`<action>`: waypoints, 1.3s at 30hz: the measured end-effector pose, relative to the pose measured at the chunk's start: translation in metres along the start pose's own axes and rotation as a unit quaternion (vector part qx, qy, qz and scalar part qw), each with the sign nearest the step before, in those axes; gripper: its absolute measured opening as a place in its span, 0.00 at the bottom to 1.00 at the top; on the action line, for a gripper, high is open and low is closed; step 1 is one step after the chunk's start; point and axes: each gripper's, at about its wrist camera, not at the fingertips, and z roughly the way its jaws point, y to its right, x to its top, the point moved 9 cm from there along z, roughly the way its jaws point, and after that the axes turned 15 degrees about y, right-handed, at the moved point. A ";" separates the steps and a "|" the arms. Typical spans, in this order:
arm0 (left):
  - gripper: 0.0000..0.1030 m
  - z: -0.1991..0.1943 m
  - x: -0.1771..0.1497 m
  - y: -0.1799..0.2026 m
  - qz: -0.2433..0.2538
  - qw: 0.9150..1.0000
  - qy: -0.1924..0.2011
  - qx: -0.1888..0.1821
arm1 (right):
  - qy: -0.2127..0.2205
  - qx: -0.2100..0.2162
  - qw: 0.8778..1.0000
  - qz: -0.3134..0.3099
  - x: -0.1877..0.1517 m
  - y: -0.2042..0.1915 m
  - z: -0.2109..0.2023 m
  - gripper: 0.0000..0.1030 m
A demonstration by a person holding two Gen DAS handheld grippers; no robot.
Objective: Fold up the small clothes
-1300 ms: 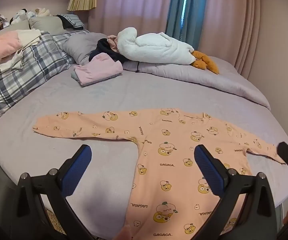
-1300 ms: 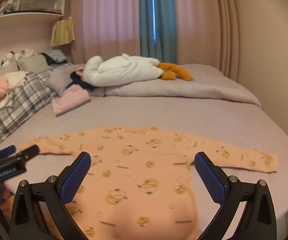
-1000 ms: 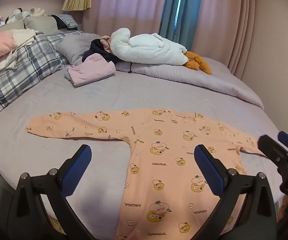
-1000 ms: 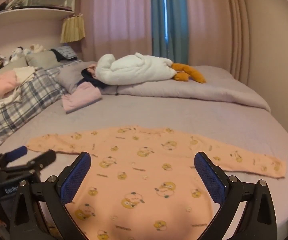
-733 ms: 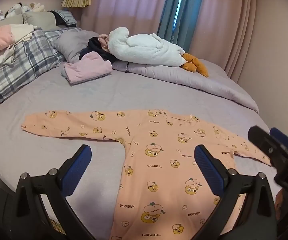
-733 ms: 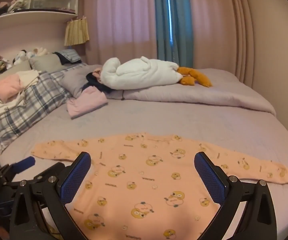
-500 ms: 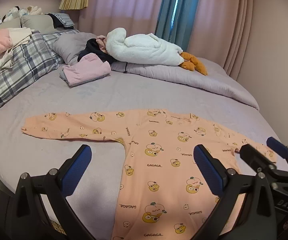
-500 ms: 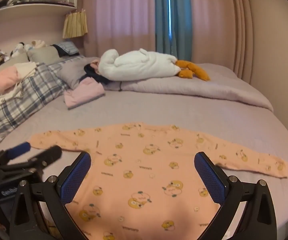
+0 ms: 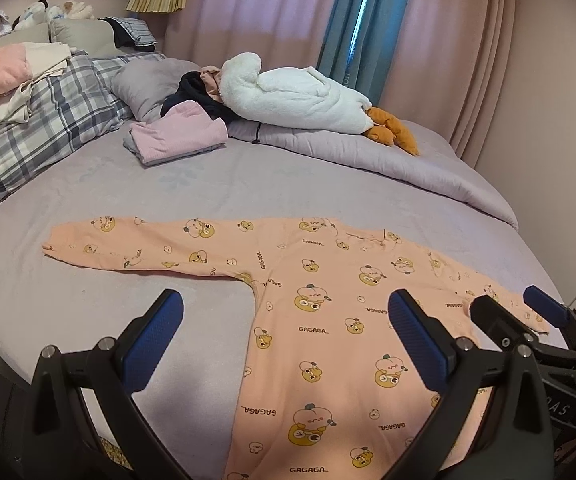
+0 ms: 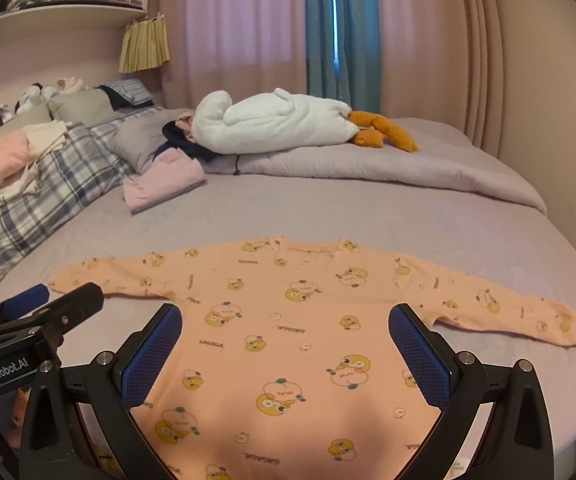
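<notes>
The left gripper (image 9: 283, 344) stands spread wide in the lower part of its view, its blue pads (image 9: 153, 338) holding nothing and hanging above the bed; the right gripper (image 10: 285, 354) is just as wide, empty too, hovering over the garment's body; each one shows at the edge of the other's view, the right at lower right, the left at lower left. One peach romper (image 9: 328, 320) printed with little yellow fruits lies flat across the middle of the lavender bed (image 9: 227, 184), both sleeves stretched out to either side, its lower part running down to the bottom of the frame. In the upper half I count one folded pink garment (image 9: 179, 134), one white goose plush (image 9: 296, 98) with orange feet lying on a grey duvet (image 10: 408, 170); one plaid pillow (image 9: 43, 120) at upper left with folded clothes stacked on it.
</notes>
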 end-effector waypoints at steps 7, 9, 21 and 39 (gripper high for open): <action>1.00 0.002 -0.005 0.001 -0.004 1.000 -0.002 -0.002 | -0.003 -0.015 1.000 0.003 -0.002 0.008 -0.003 0.99; 1.00 0.002 -0.006 0.003 -0.004 1.000 -0.003 -0.003 | -0.001 -0.017 1.000 0.006 -0.001 0.010 -0.004 0.99; 0.99 -0.002 -0.014 0.009 -0.024 0.999 -0.022 -0.030 | 0.000 -0.004 1.000 0.026 0.000 0.011 -0.005 0.99; 0.99 -0.003 -0.013 0.015 -0.021 0.999 -0.025 -0.031 | 0.004 -0.008 0.999 0.050 0.000 0.018 -0.007 0.99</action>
